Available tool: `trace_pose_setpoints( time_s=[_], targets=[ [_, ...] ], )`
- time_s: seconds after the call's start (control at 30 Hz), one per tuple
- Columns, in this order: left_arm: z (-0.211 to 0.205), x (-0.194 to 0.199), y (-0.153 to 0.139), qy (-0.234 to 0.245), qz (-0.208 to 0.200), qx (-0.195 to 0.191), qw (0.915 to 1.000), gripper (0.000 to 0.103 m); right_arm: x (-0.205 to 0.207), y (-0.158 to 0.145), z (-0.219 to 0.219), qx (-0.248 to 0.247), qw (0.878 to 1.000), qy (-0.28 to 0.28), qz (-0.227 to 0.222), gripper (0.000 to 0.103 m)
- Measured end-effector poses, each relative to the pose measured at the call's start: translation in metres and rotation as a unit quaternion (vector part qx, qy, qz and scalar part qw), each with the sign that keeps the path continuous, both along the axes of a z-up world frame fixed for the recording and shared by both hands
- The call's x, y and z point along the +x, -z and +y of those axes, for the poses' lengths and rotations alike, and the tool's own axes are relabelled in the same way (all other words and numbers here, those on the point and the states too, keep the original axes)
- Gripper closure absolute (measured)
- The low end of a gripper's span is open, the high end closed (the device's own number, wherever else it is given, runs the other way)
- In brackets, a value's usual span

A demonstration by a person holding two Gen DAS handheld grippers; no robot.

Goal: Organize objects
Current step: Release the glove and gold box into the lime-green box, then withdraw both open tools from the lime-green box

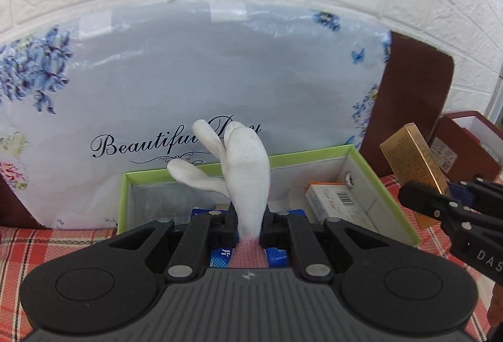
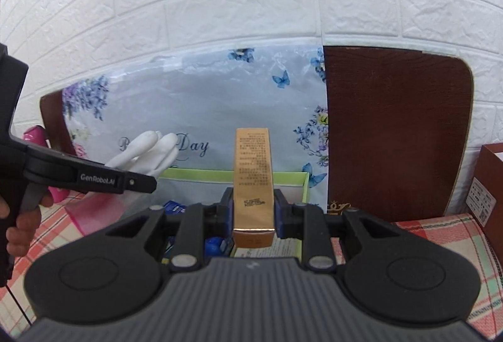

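My left gripper is shut on a white knit glove with a pink cuff and holds it upright above a green-rimmed open box. The glove also shows in the right wrist view. My right gripper is shut on a tall gold carton and holds it upright over the same box. In the left wrist view the gold carton and right gripper are at the right, beside the box. A small white barcoded carton and blue packets lie in the box.
A floral "Beautiful Day" bag leans on the white brick wall behind the box. A brown board stands to its right. A dark red box sits at the far right. A pink object is at the left. The cloth is red plaid.
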State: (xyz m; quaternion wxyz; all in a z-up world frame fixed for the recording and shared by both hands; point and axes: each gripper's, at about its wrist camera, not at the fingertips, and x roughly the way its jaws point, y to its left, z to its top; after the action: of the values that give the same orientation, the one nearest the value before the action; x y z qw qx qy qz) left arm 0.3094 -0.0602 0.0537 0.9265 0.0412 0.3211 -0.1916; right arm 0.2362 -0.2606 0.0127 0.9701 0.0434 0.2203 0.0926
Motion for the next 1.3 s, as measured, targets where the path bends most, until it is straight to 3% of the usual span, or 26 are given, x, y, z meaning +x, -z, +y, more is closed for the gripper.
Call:
trace_pose_setpoints(
  time_s=[0.1,0.17,0.2,0.23,0.27,0.3,0.4,0.67,0.83,0.97,1.17,1.3],
  targets=[
    [-0.001,0.014,0.01,-0.001,0.006,0.003,1.0,0.093,0.018,0.01,0.007,0.004,1.0,-0.005,0.013,0.079],
    [-0.001,0.02,0.016,-0.005,0.009,0.004,0.9999,0.087,0.029,0.02,0.015,0.003,0.999,-0.02,0.025,0.079],
    [-0.001,0.021,0.02,-0.007,0.013,0.005,0.9999,0.067,0.033,0.025,0.018,-0.003,0.999,-0.029,0.034,0.07],
    [0.001,0.021,0.023,-0.01,0.019,0.008,0.9997,0.033,0.034,0.028,0.022,-0.015,0.999,-0.028,0.04,0.061],
    [0.003,0.019,0.025,-0.017,0.02,0.012,0.9996,0.023,0.03,0.03,0.024,-0.03,0.999,-0.024,0.034,0.044],
    [0.007,0.014,0.027,-0.03,0.008,0.017,0.9994,0.016,0.024,0.031,0.026,-0.044,0.999,-0.019,0.02,0.035],
    [0.015,0.001,0.027,-0.039,-0.02,0.032,0.9985,0.016,0.01,0.032,0.026,-0.074,0.997,-0.005,-0.002,0.019],
    [0.02,-0.023,0.002,-0.043,-0.029,0.011,0.9986,0.016,-0.019,0.012,0.017,-0.061,0.998,0.013,-0.014,0.0],
    [0.015,-0.064,-0.022,-0.052,-0.045,0.01,0.9976,0.016,-0.053,-0.006,0.013,-0.052,0.998,0.018,-0.033,0.0],
    [0.015,-0.105,-0.033,-0.064,-0.047,-0.016,0.9967,0.016,-0.086,-0.011,0.007,-0.035,0.999,0.019,-0.033,0.0],
    [0.014,-0.162,-0.022,-0.086,-0.044,-0.028,0.9949,0.014,-0.14,-0.001,-0.002,-0.023,0.999,0.025,-0.024,0.0],
    [0.016,-0.184,-0.008,-0.088,-0.02,-0.036,0.9953,0.014,-0.165,0.009,-0.007,-0.016,0.999,0.032,-0.011,0.0]
  ],
)
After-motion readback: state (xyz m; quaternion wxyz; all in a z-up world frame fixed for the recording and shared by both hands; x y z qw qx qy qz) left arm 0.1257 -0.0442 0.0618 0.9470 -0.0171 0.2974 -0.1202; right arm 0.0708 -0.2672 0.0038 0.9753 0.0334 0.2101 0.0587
